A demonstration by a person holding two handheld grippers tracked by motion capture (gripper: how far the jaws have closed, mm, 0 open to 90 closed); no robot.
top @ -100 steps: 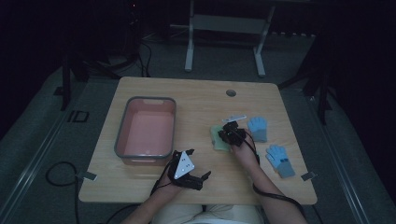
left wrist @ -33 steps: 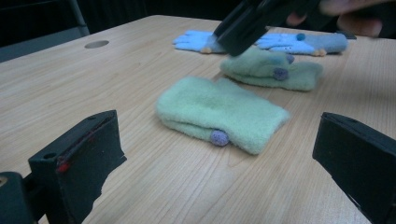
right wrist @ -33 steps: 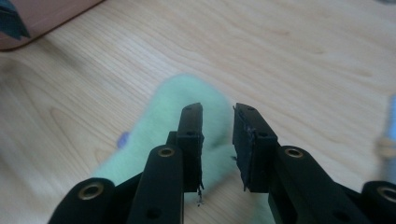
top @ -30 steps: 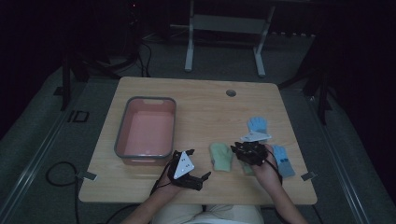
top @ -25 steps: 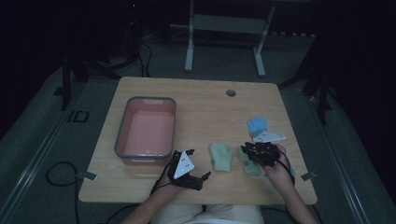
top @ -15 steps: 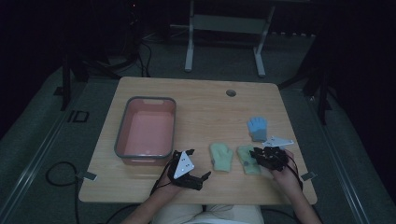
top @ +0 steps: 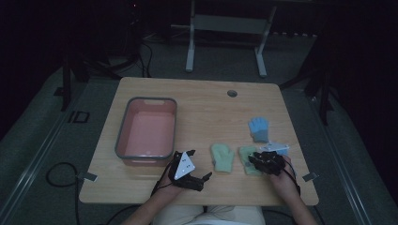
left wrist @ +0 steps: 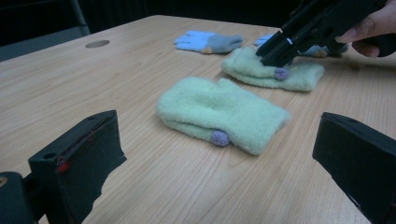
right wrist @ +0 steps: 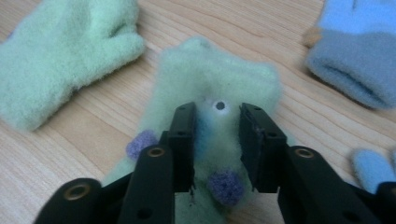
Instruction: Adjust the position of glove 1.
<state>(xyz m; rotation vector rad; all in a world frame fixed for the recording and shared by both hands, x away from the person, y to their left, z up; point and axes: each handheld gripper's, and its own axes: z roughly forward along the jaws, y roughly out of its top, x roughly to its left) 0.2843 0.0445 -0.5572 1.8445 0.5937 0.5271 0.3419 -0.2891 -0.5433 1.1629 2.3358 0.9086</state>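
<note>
I hold the right gripper low over a green mitten at the lower right of the high view. Its jaws stand narrow, one on each side of a ridge of fleece; in the right gripper view the pads appear to pinch that ridge, so I judge the mitten held. A second green mitten lies just beside it toward the centre, apart from it. The left gripper rests near the bottom edge with jaws wide and nothing between them.

Risks from here:
- The pinch takes only a small fold of the fleece. A quick lift could let it slip free.
- The fleece could catch on a jaw edge and cling at release.
- A blue glove lies near, above the gripper in frame; a sideways sweep could drag it.

The surface is a light wooden table with a round cable hole near the top edge. A pink tub stands at centre left. The room is dark; a desk frame stands beyond.
</note>
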